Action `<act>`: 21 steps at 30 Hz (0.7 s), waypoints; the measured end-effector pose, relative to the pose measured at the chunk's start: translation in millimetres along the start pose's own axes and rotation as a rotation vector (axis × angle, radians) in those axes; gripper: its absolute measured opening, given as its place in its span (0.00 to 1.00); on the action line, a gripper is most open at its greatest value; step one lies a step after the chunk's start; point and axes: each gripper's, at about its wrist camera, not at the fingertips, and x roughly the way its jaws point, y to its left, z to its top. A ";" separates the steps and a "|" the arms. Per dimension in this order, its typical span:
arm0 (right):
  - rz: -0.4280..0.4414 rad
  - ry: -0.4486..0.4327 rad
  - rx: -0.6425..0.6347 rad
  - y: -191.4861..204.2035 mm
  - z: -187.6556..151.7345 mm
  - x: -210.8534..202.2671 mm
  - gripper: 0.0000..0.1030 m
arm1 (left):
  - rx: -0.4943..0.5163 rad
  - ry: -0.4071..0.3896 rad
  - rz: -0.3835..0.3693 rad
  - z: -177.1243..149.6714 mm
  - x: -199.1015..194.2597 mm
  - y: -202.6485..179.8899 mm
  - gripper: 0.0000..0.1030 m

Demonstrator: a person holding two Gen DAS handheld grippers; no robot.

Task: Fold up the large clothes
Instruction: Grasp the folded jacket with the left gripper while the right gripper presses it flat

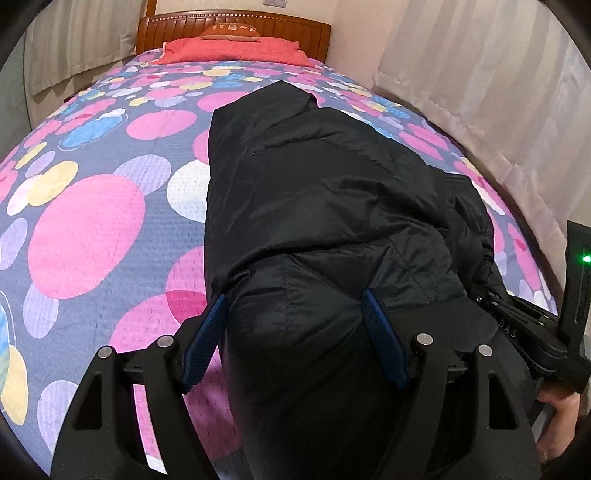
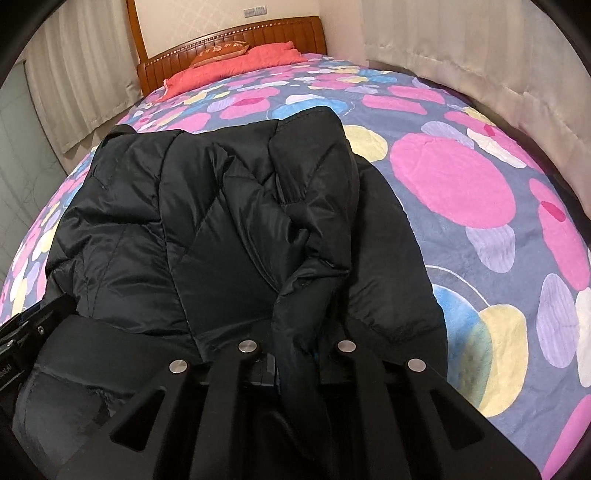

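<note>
A black puffer jacket (image 1: 325, 192) lies lengthwise on the bed, partly folded, its sleeves laid over the body. My left gripper (image 1: 295, 306) is open, its blue pads (image 1: 210, 332) standing on either side of the jacket's near bulging edge. In the right wrist view the jacket (image 2: 207, 221) fills the middle. My right gripper (image 2: 295, 354) is shut on a bunched fold of the jacket that runs down between its fingers; the fingertips are hidden by the cloth.
The bed has a quilt (image 1: 92, 229) with pink, blue and yellow spots. A red pillow (image 1: 236, 50) and wooden headboard (image 1: 236, 29) are at the far end. Curtains (image 1: 498, 92) hang along the right side. The right gripper's body (image 1: 535, 332) shows at the lower right.
</note>
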 end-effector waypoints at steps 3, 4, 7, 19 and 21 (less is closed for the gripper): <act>0.012 -0.008 0.011 -1.5 -0.9 -2.1 0.11 | 0.005 -0.012 0.004 -0.9 -1.6 -0.5 0.72; 0.015 -0.009 0.012 -2.4 -0.2 -3.6 0.11 | 0.004 -0.014 0.004 -0.6 -2.4 -0.1 0.72; 0.030 -0.008 0.021 -7.1 0.7 -7.8 0.17 | 0.003 -0.020 0.008 0.8 -6.5 0.7 0.72; -0.035 0.025 0.046 -34.0 -1.9 -50.6 0.48 | 0.011 -0.022 0.020 5.8 -27.8 2.4 0.72; -0.052 0.018 0.054 -35.0 0.0 -60.6 0.48 | 0.007 -0.024 0.017 6.1 -32.6 2.9 0.71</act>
